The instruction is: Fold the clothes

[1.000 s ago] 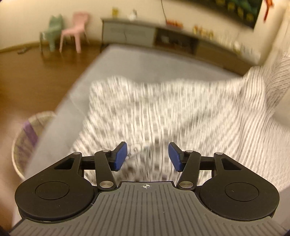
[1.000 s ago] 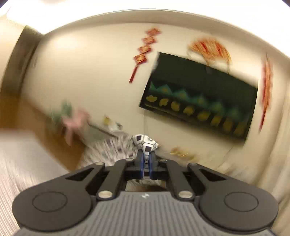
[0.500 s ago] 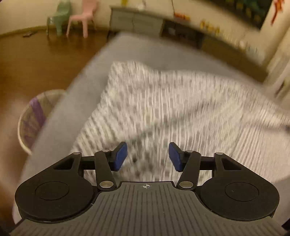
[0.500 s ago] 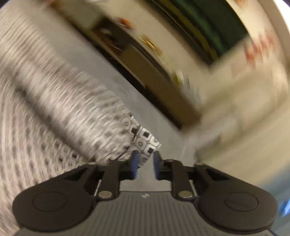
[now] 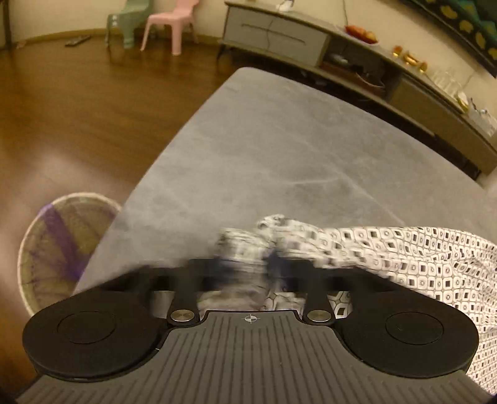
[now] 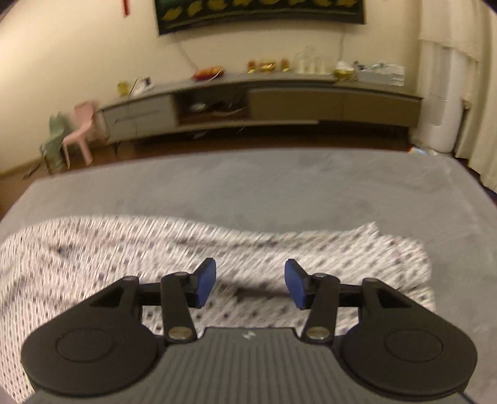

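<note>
A big grey bed [image 6: 279,186] fills the middle of both views. Around it is a shiny brown wood floor [image 5: 62,108]. Behind the bed, a long low cabinet [image 6: 310,99] stands against the pale wall, with small things on top that are too blurry to name. A dark wall hanging [image 6: 261,12] with yellow shapes is above the cabinet.

The cloth [image 6: 93,248] is white with lots of little dark squares. It lies on the near part of the bed, spread wide from side to side and bumpy with folds. In the right wrist view it is blurry. In the left wrist view, the cloth [image 5: 419,258] comes in from the right and bunches up into a lump near the bed's left edge.

A round woven basket [image 5: 59,251] sits on the floor just beside the bed, on the left. It has purple inside. A pink chair [image 5: 169,21] and a green chair [image 5: 130,18] stand side by side far off by the wall.

The right gripper [image 6: 250,284] hangs over the cloth with its two blue fingers [image 6: 205,281] wide apart. Nothing is between them.

The left gripper [image 5: 245,267] is at the lump of cloth. Its tips are very blurry there. The cloth sits between them, but I cannot tell if they are squeezing it or not.
</note>
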Demonstrator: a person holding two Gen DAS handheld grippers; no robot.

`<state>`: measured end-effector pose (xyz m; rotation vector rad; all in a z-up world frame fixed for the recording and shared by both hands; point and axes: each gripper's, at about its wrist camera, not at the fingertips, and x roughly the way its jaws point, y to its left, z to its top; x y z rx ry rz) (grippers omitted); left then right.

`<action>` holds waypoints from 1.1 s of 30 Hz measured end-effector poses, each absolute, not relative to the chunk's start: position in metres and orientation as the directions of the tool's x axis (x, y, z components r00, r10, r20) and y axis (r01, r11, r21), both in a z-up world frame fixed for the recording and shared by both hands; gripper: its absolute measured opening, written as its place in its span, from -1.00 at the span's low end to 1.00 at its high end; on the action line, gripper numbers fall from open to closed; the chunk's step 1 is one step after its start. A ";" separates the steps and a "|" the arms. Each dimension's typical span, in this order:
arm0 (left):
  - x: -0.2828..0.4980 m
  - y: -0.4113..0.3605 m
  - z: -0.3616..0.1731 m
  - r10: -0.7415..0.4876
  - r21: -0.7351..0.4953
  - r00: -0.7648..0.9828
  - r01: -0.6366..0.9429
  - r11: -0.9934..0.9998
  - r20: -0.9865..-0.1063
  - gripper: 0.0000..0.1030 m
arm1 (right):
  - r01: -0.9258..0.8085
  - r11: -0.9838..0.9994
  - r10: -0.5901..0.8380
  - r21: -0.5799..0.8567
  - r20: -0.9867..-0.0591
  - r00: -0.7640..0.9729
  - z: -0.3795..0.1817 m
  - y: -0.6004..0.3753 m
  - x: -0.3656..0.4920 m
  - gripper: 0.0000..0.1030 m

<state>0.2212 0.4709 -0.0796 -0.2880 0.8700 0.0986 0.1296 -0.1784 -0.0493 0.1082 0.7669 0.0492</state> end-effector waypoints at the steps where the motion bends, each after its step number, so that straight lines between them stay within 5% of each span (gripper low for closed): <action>1: 0.212 0.464 -0.072 -0.054 -0.221 0.683 -0.161 0.962 -0.729 -1.00 | -0.013 0.993 0.091 0.116 -0.698 0.710 -0.052 -0.171 0.129 -0.05; 3: 0.176 0.440 -0.046 -0.154 -0.242 0.785 0.004 0.970 -0.601 -1.00 | -0.026 0.992 0.107 0.125 -0.710 0.696 -0.054 -0.160 0.131 -0.07; 5: 0.104 0.393 -0.013 -0.329 -0.096 0.844 0.319 0.943 -0.423 -1.00 | -0.045 0.991 0.124 0.128 -0.716 0.687 -0.053 -0.156 0.138 -0.08; 6: 0.068 0.369 -0.009 -0.423 0.018 0.800 0.475 0.880 -0.426 -1.00 | -0.050 0.991 0.123 0.122 -0.718 0.685 -0.052 -0.153 0.136 -0.08; 8: 0.027 0.345 -0.028 -0.452 0.134 0.688 0.619 0.774 -0.567 -1.00 | -0.060 0.991 0.126 0.116 -0.726 0.676 -0.051 -0.147 0.135 -0.08; 10: 0.020 0.353 -0.057 -0.306 0.191 0.660 0.570 0.799 -0.687 -1.00 | -0.067 0.990 0.138 0.125 -0.739 0.660 -0.056 -0.146 0.141 -0.08; 13: 0.023 0.389 -0.066 -0.213 0.125 0.652 0.431 0.893 -0.727 -0.91 | -0.100 0.986 0.164 0.130 -0.744 0.648 -0.055 -0.136 0.137 -0.07; 16: 0.012 0.403 -0.048 -0.305 0.020 0.653 0.441 0.897 -0.693 -0.23 | -0.138 0.981 0.192 0.134 -0.746 0.638 -0.052 -0.126 0.131 0.09; 22: 0.012 0.408 -0.021 -0.406 -0.153 0.657 0.409 0.900 -0.634 0.37 | -0.192 0.972 0.228 0.137 -0.756 0.614 -0.054 -0.112 0.123 0.16; 26: 0.054 0.432 -0.047 -0.424 -0.436 0.558 0.119 0.892 -0.714 0.34 | -0.210 0.969 0.234 0.131 -0.759 0.608 -0.057 -0.110 0.122 0.16; 33: 0.068 0.472 -0.089 -0.443 -0.655 0.585 -0.210 0.725 -0.679 0.21 | -0.241 0.963 0.245 0.121 -0.764 0.596 -0.063 -0.107 0.122 0.17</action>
